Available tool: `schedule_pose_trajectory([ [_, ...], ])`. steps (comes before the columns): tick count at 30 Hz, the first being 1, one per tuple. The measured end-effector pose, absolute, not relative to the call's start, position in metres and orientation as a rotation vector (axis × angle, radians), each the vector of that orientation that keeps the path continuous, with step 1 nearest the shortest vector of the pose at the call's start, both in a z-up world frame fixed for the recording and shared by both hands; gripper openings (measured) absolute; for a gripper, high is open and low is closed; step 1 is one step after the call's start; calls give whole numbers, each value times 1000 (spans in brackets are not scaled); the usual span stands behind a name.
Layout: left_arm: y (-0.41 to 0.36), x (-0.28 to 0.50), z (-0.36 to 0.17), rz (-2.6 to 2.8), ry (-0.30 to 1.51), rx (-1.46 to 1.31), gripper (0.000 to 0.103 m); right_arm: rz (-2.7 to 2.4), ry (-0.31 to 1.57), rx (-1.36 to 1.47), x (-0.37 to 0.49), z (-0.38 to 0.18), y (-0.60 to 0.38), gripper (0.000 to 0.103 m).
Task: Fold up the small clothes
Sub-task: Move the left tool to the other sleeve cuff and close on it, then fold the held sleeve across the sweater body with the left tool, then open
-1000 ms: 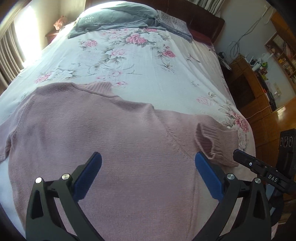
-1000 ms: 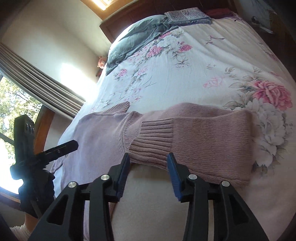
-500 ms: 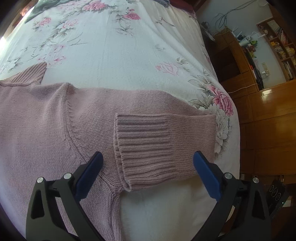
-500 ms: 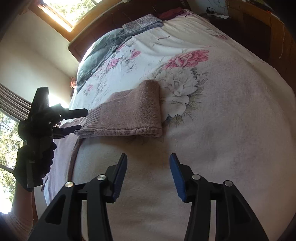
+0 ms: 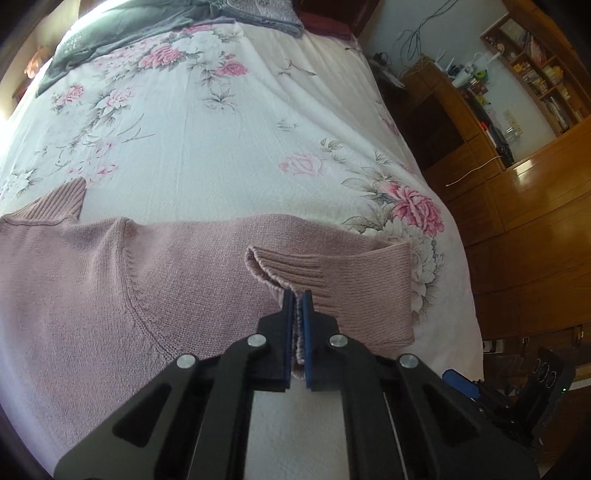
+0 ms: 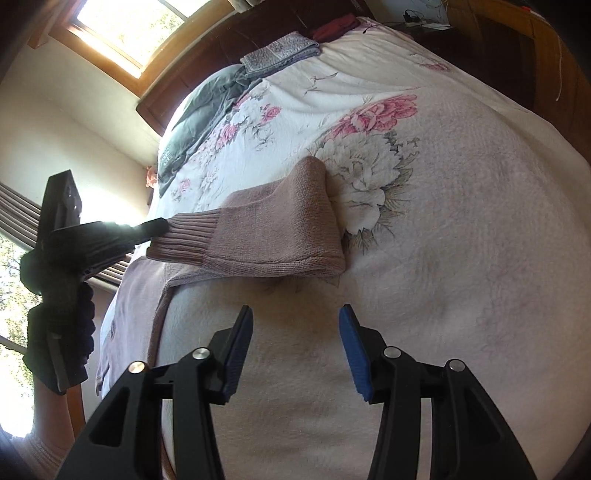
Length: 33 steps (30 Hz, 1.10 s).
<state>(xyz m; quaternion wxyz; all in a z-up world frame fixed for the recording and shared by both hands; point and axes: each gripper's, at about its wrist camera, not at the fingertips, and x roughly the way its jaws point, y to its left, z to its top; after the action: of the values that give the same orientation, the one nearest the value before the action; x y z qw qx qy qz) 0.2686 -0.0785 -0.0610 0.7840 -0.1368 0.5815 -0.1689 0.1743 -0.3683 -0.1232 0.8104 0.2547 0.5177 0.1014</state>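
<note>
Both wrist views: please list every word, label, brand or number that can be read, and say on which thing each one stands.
None can be read.
Grey bedding at the head of the bed: pale printed marks, too blurred to read.
Books on the wooden shelves: spines too small to read.
Left tongs, shut on the pink sweater cuff: no marking visible.
Right tongs, open over the floral bedspread: no marking visible.

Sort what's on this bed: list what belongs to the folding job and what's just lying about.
Job:
- pink sweater
- its ribbed cuff, pinched by the left gripper
- right gripper, open, over bare bedspread

Lying about:
- grey garment near the headboard
- folded patterned cloth
- wooden shelves
</note>
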Motion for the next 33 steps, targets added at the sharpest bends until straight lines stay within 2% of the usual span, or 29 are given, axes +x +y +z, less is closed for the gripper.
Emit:
schedule_pose_trajectory([
  [6, -17, 263, -24, -307, 1144, -365, 3, 233, 1099, 528, 176, -116, -358, 50],
  [18, 177, 250, 15, 11, 1017, -427, 2, 328, 1112, 459, 203, -106, -301, 50],
  [26, 287, 245, -4, 226, 1009, -487, 2, 439, 1097, 407, 242, -90, -227, 50],
  [33, 328, 237, -60, 316, 1113, -541, 3, 525, 1156, 404, 285, -109, -159, 50],
])
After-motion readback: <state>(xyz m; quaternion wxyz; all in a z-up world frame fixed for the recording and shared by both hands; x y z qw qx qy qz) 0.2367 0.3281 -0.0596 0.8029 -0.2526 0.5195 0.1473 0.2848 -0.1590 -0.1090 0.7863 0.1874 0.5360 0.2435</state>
